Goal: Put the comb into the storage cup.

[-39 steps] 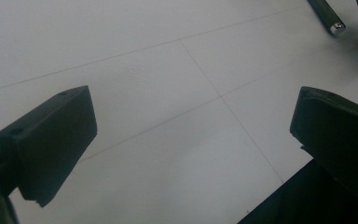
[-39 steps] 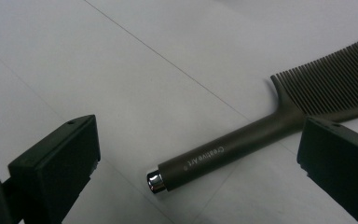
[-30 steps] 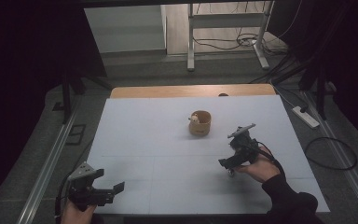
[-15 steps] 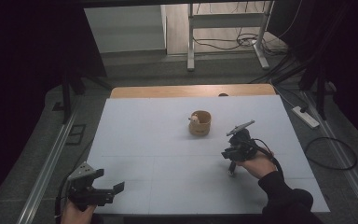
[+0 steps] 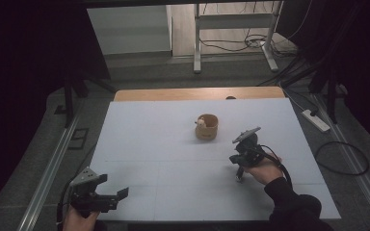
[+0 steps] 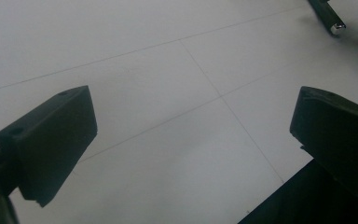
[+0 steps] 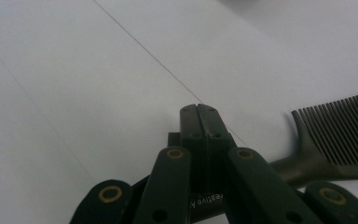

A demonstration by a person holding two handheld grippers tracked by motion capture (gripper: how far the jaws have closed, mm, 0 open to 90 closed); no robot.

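My right gripper (image 5: 240, 177) points down at the white table (image 5: 149, 144), right of centre, held by a hand. Its jaws have just been closing and now stand shut, pads pressed together (image 7: 200, 109). A dark comb (image 7: 340, 135) lies on the table just beside them, and its handle runs in behind the linkages. I cannot tell whether the handle is pinched. My left gripper (image 5: 112, 186) rests at the near left corner, open (image 6: 191, 130), with bare table between its jaws.
A small round wooden cup (image 5: 207, 127) with a pale object in it stands near the table's middle, beyond the right gripper. A dark slim piece with a shiny tip (image 6: 328, 18) shows far off in the left gripper view. Cables and a power strip (image 5: 315, 120) lie on the floor to the right.
The right gripper has tipped downward toward the table and shifted slightly toward the near edge. The left gripper has stayed where it was.
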